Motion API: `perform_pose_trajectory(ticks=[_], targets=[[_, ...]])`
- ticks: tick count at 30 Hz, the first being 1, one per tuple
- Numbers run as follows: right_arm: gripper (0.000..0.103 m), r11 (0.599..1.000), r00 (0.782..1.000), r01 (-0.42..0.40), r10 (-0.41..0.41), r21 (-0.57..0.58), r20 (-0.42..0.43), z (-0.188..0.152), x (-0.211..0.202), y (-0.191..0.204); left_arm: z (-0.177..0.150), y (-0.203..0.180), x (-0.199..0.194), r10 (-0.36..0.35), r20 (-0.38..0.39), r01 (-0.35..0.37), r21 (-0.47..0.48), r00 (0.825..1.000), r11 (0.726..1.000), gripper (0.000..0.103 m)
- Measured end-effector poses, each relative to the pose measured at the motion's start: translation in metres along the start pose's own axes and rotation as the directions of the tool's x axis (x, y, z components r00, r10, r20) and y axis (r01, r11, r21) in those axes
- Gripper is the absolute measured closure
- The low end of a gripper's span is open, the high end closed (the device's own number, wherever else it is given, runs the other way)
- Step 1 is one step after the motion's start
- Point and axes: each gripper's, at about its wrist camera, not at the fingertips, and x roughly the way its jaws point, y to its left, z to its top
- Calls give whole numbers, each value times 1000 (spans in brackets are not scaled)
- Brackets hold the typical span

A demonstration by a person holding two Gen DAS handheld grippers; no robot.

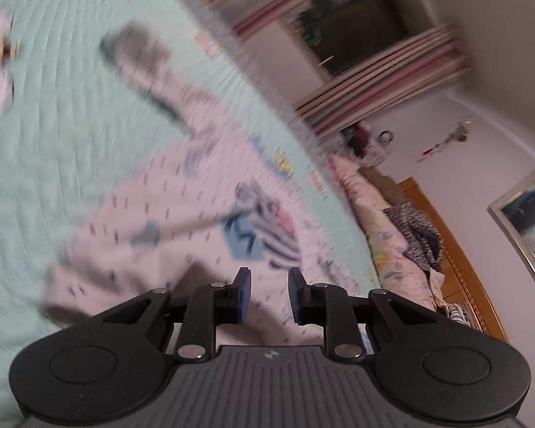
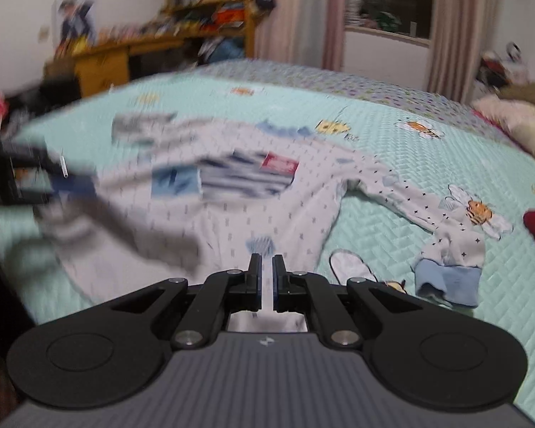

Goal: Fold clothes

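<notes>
1. The bed (image 2: 428,149), under its mint quilt, carries everything.
2. The white patterned top (image 2: 232,214) lies spread across the quilt, long axis running side to side, one blue-cuffed sleeve (image 2: 446,249) trailing toward the bed's right edge.
3. The right claw (image 2: 266,274), nearly closed on a fold of the top's near hem, is nearer the sleeve.
4. The left claw (image 1: 269,294) hovers part-open and empty over the top's other end.

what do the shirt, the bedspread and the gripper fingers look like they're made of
Shirt: soft knit, likely cotton; it drapes and wrinkles limply, matte, with printed marks and a ribbed blue cuff.
Bedspread: quilted fabric, mint, stitched brick-like lines; slight sheen, fibre unclear.
Fingers: black rigid plastic, it seems, matte, with blue pads that may be rubber; silver metal pins at the joints.
</notes>
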Motion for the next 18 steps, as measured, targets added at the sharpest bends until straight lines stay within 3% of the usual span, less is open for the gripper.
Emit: perform_pose_trajectory(ticks=[1,4,7,12,15,18], targets=[[97,998,1000,21,-22,-53,-14,-4,2,4,3,-3,-8,3,18,-3,25,1000,1000,79],[97,986,997,68,-72,-150,-23,-10,4,13,-5,-8,-8,57,-70,-51,90,996,995,79],[94,960,999,34,-24,-278,40,-7,-4,36,-13,-12,-7,116,-153,-92,158,981,983,79],[87,807,998,-36,62,-590,24,-15,16,95,-26,-8,4,144,-191,-119,135,971,984,79],[84,727,997,-39,77,-685,24,-19,36,114,-22,-8,8,162,-204,-131,159,965,979,78],[71,667,998,-20,63,-745,29,-19,52,121,-18,-4,11,162,-210,-128,167,964,978,76]])
